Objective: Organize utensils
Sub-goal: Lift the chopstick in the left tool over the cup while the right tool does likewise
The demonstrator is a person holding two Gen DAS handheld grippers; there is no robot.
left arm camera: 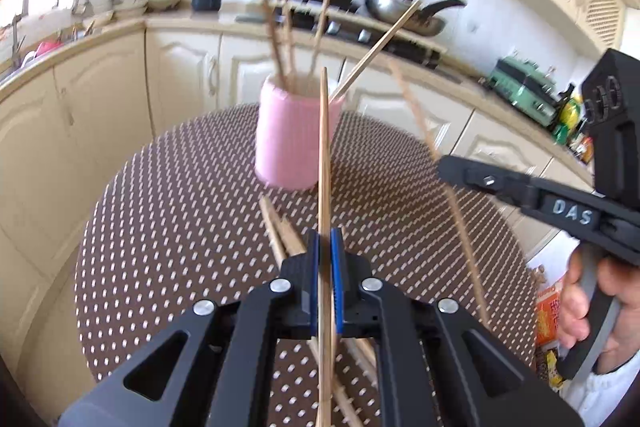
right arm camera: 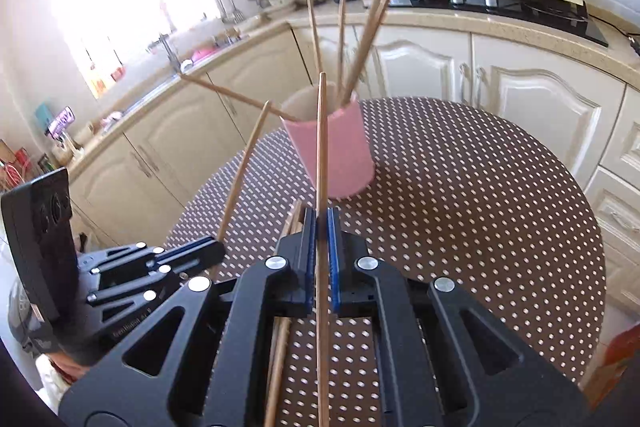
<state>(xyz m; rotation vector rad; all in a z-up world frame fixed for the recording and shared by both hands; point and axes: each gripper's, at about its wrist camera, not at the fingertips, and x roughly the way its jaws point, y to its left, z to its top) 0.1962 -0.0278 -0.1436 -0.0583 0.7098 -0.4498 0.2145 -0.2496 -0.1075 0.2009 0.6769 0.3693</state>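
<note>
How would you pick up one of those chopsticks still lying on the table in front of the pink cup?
Probably from above, fingers straddling the stick near its middle. The loose chopsticks lie flat on the dotted table, close together and pointing toward the pink cup, so a sideways approach would likely push them around. Take the outermost one. Both grippers already hold a chopstick.

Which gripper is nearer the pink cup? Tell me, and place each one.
Right, it seems. The right gripper, shut on a chopstick, has its tips just short of the pink cup. The left gripper, shut on a second chopstick, sits farther back.
</note>
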